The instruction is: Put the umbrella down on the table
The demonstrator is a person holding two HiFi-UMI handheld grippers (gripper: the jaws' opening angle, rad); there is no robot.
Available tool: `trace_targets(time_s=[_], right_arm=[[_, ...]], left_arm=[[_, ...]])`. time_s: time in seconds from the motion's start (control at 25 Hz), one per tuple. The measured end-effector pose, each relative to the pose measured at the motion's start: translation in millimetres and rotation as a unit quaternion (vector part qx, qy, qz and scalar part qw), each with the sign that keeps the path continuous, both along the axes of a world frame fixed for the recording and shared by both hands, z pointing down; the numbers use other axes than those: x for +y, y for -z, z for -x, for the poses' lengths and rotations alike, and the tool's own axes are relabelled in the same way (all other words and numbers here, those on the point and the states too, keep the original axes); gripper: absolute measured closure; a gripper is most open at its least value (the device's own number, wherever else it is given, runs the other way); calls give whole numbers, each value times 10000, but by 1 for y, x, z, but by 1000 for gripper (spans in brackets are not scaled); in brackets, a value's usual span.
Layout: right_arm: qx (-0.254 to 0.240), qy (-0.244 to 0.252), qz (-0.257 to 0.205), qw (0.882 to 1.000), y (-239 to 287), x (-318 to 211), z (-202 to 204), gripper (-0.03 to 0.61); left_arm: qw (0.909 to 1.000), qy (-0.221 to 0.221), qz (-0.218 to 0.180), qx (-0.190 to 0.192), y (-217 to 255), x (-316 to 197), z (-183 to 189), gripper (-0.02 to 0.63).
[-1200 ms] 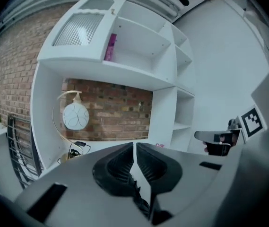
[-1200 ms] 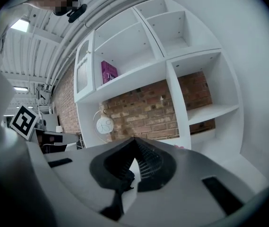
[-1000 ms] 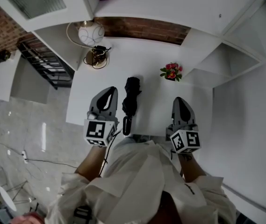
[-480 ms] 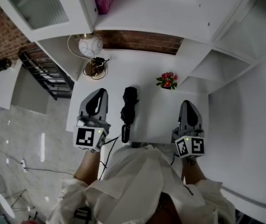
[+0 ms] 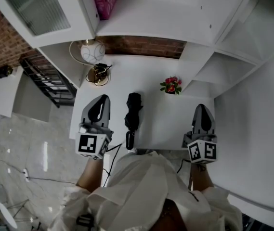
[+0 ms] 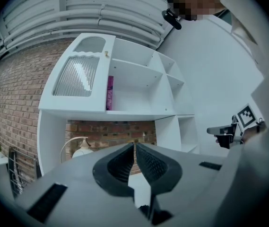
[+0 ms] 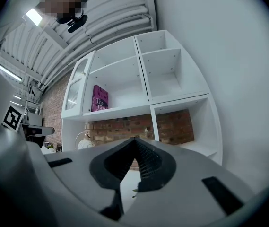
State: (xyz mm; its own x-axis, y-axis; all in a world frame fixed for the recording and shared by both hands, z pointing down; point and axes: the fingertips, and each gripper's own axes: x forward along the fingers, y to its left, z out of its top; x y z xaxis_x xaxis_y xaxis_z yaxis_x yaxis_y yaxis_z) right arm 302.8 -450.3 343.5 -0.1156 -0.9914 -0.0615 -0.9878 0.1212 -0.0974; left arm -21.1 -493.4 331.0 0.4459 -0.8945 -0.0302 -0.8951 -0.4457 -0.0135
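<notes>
**Umbrella down, both grippers shut and empty**

In the head view, the folded black umbrella lay flat on the white table, lengthwise away from the person, with its handle at the near edge. From that steep angle it was hard to say whether the handle hung over the edge or only reached it. The left gripper was just beside the umbrella on its left, not touching it. The right gripper was well apart, near the table's right corner. A small pot of red flowers stood beyond the umbrella, and a globe lamp stood at the back left.

In the left gripper view, the ribbed jaws of the left gripper were clenched together with nothing between them, pointing level at the shelf unit and its pink book.

In the right gripper view, the right gripper was likewise closed tip to tip and empty.

The placing itself looked finished, so what remained was a clean withdrawal. The left hand's trailing cable ran close to the handle, so that hand would do best to move up and away to the left, never across the umbrella. If the handle did overhang, a light nudge further onto the table would make it safer.
</notes>
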Motion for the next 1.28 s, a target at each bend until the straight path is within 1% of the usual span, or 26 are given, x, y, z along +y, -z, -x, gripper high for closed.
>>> trace_targets(time_s=[0.52, 1.28], right_arm=[[-44, -44, 41, 10000, -2, 4, 0, 561], [5, 25, 139, 9999, -5, 4, 6, 561]], left_arm=[[9999, -131, 76, -36, -4, -2, -5, 575], [9998, -139, 124, -6, -7, -1, -7, 575]])
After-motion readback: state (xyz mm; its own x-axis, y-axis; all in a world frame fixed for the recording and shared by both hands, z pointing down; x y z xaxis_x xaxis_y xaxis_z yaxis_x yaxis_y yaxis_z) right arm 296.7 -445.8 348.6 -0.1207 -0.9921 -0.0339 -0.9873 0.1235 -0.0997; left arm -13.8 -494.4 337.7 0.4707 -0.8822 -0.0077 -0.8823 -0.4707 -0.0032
